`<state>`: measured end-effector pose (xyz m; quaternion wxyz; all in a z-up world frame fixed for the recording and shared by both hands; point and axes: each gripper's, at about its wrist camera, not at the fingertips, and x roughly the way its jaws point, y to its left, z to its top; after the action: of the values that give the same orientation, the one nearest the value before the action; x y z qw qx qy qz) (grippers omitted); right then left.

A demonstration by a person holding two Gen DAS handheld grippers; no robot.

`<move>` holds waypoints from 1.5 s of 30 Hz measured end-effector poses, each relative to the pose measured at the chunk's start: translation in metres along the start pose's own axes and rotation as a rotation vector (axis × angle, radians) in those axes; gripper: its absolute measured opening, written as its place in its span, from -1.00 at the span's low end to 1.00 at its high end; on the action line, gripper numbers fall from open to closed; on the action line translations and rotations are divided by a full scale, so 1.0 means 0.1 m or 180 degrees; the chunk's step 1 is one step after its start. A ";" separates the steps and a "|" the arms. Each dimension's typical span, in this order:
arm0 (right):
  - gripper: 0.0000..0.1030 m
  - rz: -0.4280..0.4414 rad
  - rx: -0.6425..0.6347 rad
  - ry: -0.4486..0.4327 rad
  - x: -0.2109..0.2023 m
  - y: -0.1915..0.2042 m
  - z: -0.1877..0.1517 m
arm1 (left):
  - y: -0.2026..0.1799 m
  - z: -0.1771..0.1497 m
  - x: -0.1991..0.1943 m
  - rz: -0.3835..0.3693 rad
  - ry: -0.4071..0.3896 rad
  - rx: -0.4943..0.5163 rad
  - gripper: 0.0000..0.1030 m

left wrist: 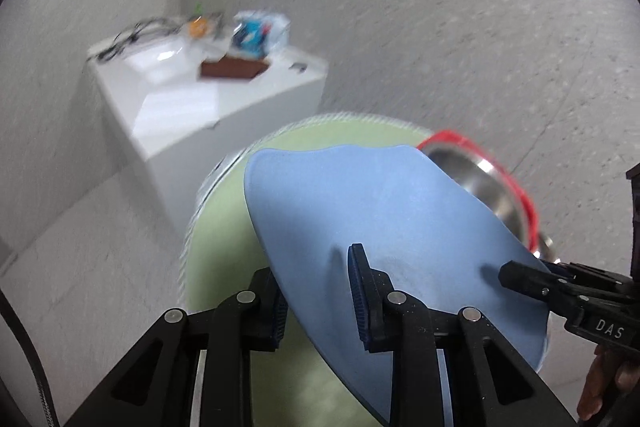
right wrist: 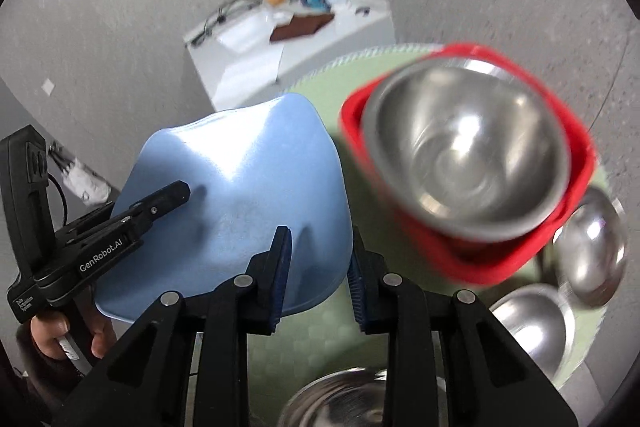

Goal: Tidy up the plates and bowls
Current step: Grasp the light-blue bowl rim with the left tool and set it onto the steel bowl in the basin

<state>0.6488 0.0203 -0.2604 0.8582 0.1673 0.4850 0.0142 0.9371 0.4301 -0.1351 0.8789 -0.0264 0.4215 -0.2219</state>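
Clamped from both sides, the blue plate (right wrist: 240, 195) is held tilted by the left gripper (left wrist: 316, 291) and right gripper (right wrist: 316, 267), with the steel bowl (right wrist: 464, 151) in its red dish (right wrist: 500, 255) seen just right of it, centre-right of frame.

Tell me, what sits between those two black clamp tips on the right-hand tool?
The rim of the pale blue wavy-edged plate. The right gripper straddles that edge in the right wrist view; the left gripper holds its far side.
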 end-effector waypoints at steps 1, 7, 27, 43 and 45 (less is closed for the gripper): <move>-0.47 -0.0023 0.0014 -0.0045 -0.04 -0.05 0.05 | -0.10 0.05 0.02 -0.0065 -0.0009 0.0047 -0.56; -0.47 -0.0332 0.0255 -0.0232 -0.23 -0.75 0.34 | -0.75 0.30 0.37 -0.0410 0.0027 0.0430 -0.56; -0.47 -0.0952 0.0473 0.0028 0.15 -1.55 0.37 | -1.49 0.42 1.93 -0.0349 0.0647 0.0752 -0.54; 0.18 -0.0895 0.0560 -0.0377 -0.28 -1.57 0.20 | -1.49 0.16 1.20 -0.0254 0.0197 0.0674 0.57; 0.25 -0.0927 0.0682 -0.0447 -0.46 -1.66 0.12 | -1.55 0.13 1.04 -0.0085 0.0046 0.0708 0.74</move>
<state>0.6120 -0.1481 -0.2665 0.8603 0.1863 0.4417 -0.1735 0.9467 0.2463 -0.1662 0.8703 0.0672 0.4001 -0.2792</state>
